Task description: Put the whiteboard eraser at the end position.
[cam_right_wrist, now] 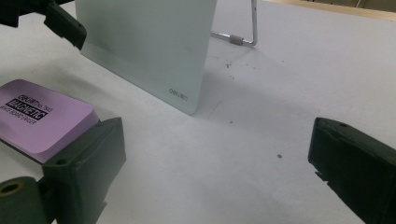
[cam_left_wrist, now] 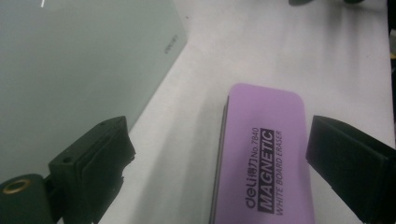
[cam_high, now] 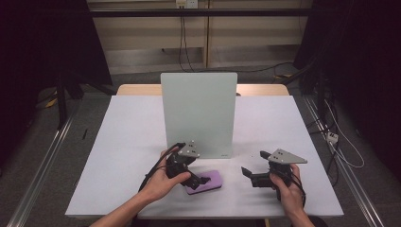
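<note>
Purple magnetic whiteboard eraser [cam_left_wrist: 264,158] lies flat on the counter [cam_high: 132,142] before the upright whiteboard [cam_high: 198,113], my left tool [cam_left_wrist: 219,158] gaping astride it untouched, right tool [cam_right_wrist: 215,163] open, so I'd center before squeezing.

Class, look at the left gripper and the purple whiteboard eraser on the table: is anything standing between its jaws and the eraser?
Nothing visible does. The left gripper is open, its jaws on either side of the purple eraser, which lies flat on the table. The whiteboard stands behind.
</note>
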### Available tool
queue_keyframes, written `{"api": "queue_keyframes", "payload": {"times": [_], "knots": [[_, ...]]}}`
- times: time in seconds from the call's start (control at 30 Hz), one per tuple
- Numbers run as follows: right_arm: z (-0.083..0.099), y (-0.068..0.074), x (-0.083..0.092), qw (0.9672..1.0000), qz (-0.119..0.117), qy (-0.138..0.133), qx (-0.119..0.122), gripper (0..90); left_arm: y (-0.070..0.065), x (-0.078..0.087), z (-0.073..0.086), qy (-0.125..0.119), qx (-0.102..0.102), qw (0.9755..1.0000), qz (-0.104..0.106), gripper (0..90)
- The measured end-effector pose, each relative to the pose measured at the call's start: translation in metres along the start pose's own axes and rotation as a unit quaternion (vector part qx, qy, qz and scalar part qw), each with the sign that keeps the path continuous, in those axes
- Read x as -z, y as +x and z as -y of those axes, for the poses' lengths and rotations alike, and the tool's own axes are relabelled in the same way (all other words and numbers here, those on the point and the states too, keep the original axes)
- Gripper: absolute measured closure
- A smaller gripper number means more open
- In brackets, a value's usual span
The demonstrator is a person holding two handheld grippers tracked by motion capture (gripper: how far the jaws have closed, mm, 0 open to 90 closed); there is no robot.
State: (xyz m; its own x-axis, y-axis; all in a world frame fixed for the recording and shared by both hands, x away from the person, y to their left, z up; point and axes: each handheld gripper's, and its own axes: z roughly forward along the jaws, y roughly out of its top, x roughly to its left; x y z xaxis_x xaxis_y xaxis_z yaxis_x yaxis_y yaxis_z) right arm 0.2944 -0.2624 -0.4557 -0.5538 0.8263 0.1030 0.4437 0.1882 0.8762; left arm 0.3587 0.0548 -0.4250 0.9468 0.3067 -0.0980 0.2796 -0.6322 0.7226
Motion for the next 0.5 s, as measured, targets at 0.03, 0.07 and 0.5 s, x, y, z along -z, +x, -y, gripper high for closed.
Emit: {"api": "queue_keyframes", "payload": {"times": [0.03,0.07,0.5], "knots": [[0.0,0.0,0.0,1.0,0.0,0.0,0.0,4.1,0.002,0.003,0.0,-0.008,0.004,0.9999,-0.008,6.4],[0.0,0.0,-0.001,1.0,0.001,0.0,0.0,4.1,0.003,0.005,0.0,-0.016,0.007,0.9997,-0.016,6.4],[0.0,0.001,-0.004,1.0,0.004,0.004,0.0,4.3,0.022,0.045,0.017,-0.065,0.045,0.9934,-0.082,6.2]]}}
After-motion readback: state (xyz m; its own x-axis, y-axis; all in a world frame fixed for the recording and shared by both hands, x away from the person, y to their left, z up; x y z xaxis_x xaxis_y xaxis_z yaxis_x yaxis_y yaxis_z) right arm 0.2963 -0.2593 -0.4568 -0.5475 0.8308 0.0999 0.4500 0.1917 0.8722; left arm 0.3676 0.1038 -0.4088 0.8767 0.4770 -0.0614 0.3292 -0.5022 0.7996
